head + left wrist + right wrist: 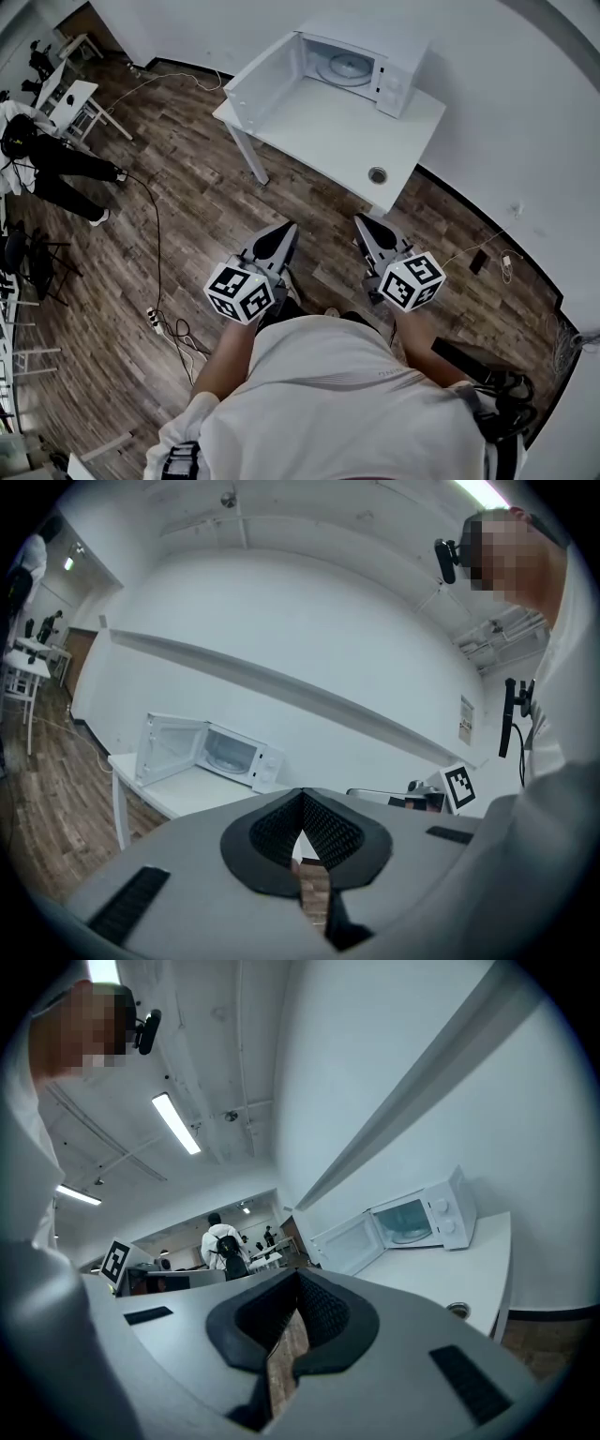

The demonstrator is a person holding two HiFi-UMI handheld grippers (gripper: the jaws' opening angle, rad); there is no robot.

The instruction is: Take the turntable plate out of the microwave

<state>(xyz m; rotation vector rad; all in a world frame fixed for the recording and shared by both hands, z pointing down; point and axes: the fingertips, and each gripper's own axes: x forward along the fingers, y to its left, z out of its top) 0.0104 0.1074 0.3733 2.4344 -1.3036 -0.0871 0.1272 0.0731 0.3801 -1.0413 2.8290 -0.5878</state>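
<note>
A white microwave (pixel 361 58) stands on a white table (pixel 328 127) with its door (pixel 265 77) swung wide to the left. The round glass turntable plate (pixel 344 67) lies inside it. The microwave (pixel 228 753) also shows in the left gripper view, and the microwave (pixel 420 1217) and its plate (pixel 410 1235) in the right gripper view. My left gripper (pixel 286 231) and right gripper (pixel 361 223) are both shut with nothing in them. They hang over the wood floor, well short of the table.
A small round metal piece (pixel 378 174) is set in the table near its front edge. Cables and a power strip (pixel 156 319) lie on the floor at left. Desks, chairs and a person (pixel 56 169) are at the far left. A black bag (pixel 483 370) lies at the right.
</note>
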